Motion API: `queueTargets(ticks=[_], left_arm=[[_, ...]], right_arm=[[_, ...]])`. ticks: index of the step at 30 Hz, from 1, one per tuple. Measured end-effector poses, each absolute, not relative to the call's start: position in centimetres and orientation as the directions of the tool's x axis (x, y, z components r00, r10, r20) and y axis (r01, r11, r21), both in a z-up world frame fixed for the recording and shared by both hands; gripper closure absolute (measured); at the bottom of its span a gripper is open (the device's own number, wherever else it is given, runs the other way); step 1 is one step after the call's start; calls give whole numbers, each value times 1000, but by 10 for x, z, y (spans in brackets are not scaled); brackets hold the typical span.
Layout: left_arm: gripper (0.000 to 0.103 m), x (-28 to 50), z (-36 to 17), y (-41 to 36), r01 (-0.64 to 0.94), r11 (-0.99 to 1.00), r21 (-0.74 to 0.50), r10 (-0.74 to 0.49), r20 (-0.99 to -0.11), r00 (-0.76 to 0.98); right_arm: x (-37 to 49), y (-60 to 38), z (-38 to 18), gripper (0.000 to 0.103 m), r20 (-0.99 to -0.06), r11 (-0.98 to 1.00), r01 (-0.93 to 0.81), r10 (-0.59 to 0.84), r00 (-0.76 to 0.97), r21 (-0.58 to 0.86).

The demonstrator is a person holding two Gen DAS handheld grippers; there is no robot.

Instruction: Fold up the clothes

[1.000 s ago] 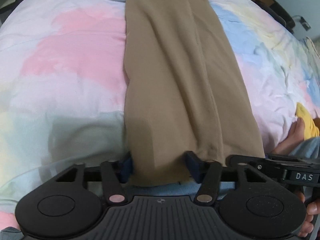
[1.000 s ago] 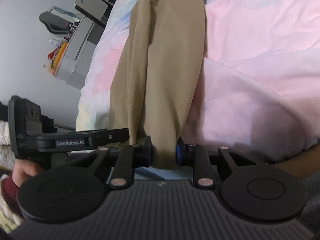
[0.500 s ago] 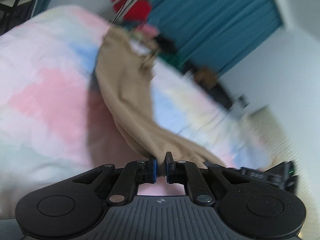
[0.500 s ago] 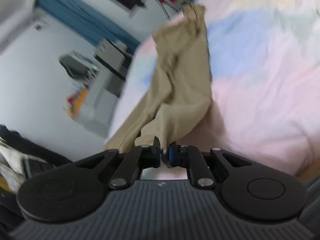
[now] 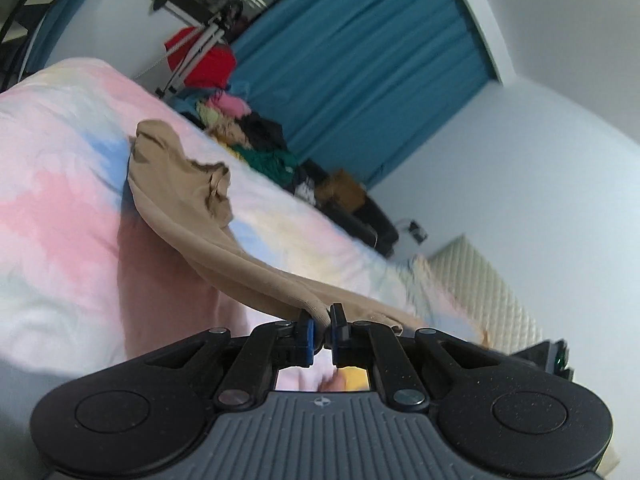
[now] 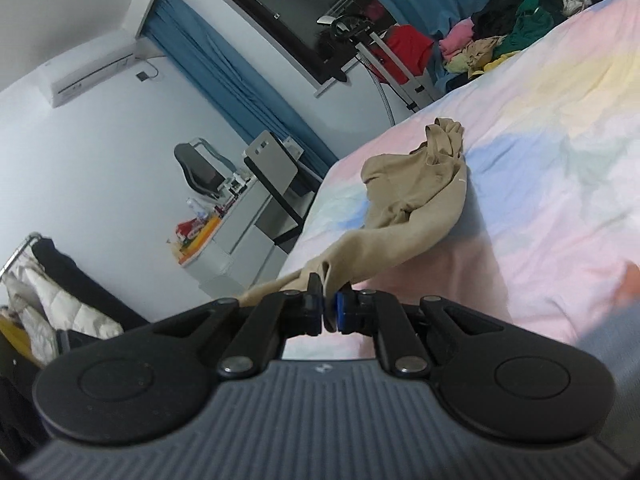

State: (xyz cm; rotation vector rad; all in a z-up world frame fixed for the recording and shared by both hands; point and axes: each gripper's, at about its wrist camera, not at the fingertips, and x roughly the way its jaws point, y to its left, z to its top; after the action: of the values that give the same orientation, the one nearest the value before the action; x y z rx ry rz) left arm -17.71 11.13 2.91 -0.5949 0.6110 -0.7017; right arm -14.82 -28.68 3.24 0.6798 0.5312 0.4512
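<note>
Tan trousers (image 5: 188,200) lie lengthwise on a pastel tie-dye bedspread (image 5: 52,208), their far end bunched up on the bed. The near hem is lifted off the bed. My left gripper (image 5: 322,326) is shut on one corner of that hem. In the right wrist view my right gripper (image 6: 329,306) is shut on the other corner, and the trousers (image 6: 416,204) sag from the far bunch down to the fingers. The hem stretches between the two grippers above the bedspread (image 6: 560,168).
A pile of mixed clothes (image 6: 500,40) sits at the far end of the bed beside a rack with a red garment (image 5: 204,60). Blue curtains (image 5: 352,64) cover the back wall. A grey desk and chair (image 6: 240,208) stand left of the bed.
Both grippers have closed on the near hem and raised it off the bed. The views have tilted upward from the flat trousers to the room beyond.
</note>
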Motion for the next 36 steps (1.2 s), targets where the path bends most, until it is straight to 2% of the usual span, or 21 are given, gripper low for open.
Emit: queueTargets(ticks=[5, 14, 18, 25, 32, 36], left_arm=[[95, -164, 11, 109, 401, 650, -645, -714, -337, 614], [95, -19, 16, 89, 351, 753, -556, -614, -404, 678], [95, 55, 10, 76, 295, 805, -515, -550, -458, 699], [95, 161, -43, 63, 213, 864, -456, -461, -547, 699], [95, 209, -106, 56, 159, 912, -378, -378, -622, 686], [94, 221, -123, 53, 165, 924, -346, -361, -639, 679]], right_arm=[[-134, -282, 29, 93, -311, 700, -215, 543, 780, 681], [-15, -265, 29, 93, -335, 742, -145, 457, 824, 655], [47, -260, 17, 93, -377, 772, -90, 405, 833, 630], [140, -251, -40, 93, -492, 804, -3, 366, 790, 594], [190, -242, -96, 93, -581, 837, 23, 359, 730, 547], [201, -232, -113, 93, -623, 875, 10, 336, 707, 484]])
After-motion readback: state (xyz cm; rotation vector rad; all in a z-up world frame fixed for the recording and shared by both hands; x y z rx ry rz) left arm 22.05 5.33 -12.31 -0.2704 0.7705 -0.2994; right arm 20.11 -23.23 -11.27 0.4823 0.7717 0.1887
